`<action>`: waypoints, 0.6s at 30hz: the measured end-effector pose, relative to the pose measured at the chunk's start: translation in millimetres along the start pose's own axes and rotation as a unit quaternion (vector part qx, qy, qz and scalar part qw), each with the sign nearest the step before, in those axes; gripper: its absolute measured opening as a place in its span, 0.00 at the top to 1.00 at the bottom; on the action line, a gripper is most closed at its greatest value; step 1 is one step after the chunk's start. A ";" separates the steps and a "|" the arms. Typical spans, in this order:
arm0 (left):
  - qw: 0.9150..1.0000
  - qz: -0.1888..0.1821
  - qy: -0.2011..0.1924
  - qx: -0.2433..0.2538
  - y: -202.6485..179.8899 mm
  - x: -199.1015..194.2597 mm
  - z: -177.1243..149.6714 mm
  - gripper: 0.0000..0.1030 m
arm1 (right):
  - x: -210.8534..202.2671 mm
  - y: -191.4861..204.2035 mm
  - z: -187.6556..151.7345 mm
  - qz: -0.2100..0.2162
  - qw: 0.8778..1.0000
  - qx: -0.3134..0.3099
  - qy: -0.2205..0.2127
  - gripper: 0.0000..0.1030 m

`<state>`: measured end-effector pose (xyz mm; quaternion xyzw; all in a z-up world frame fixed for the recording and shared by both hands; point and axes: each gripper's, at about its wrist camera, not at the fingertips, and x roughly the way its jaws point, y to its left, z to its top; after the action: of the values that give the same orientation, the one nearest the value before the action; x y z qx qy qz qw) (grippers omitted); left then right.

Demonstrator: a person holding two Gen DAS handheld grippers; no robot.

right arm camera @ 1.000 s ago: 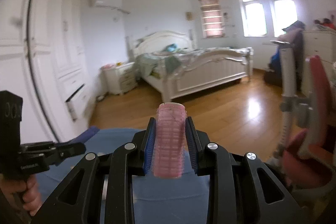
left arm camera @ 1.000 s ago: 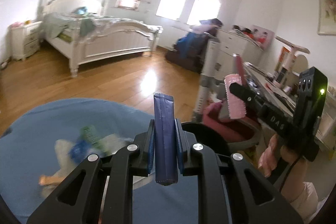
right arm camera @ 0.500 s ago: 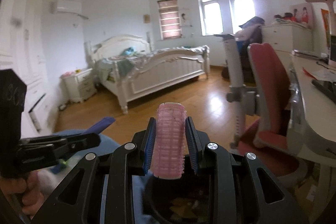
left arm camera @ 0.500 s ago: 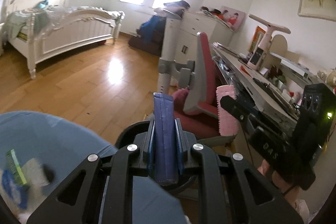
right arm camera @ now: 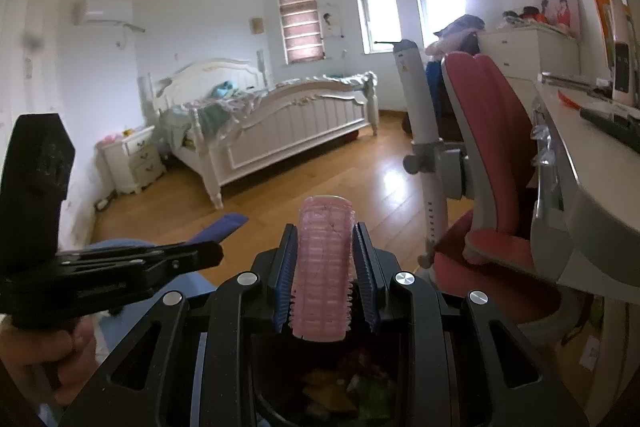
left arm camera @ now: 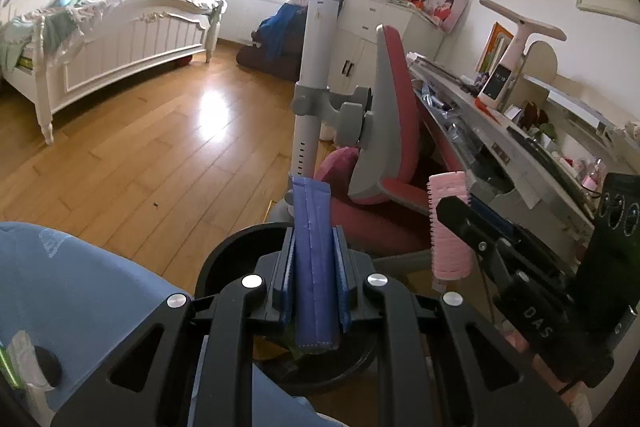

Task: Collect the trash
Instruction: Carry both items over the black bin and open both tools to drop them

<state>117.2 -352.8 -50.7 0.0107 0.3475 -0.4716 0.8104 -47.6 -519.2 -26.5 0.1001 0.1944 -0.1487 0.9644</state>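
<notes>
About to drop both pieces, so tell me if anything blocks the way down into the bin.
Nothing visible does. The pink hair roller in the right gripper and the blue packet in the left gripper hang directly over the open black bin.

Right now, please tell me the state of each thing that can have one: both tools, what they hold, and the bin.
Left tool: shut on blue packet.
Blue packet: held upright above the bin.
Right tool: shut on pink hair roller.
Pink hair roller: held upright above the bin.
Black trash bin: open, trash already inside.
</notes>
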 end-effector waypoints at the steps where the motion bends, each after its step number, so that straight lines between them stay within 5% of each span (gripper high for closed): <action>1: 1.000 0.000 0.003 0.000 0.3 2.6 -0.2 0.82 | 2.0 -0.5 -0.6 0.000 1.000 0.001 0.002 0.72; 18: 0.999 -0.003 0.041 0.012 -2.6 50.4 9.1 0.79 | 34.2 -4.2 -1.0 -0.029 0.999 -0.001 0.029 0.69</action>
<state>136.0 -395.6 -71.9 0.0388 0.3750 -0.4775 0.7937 -19.2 -531.3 -41.8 0.0975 0.2249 -0.1734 0.9539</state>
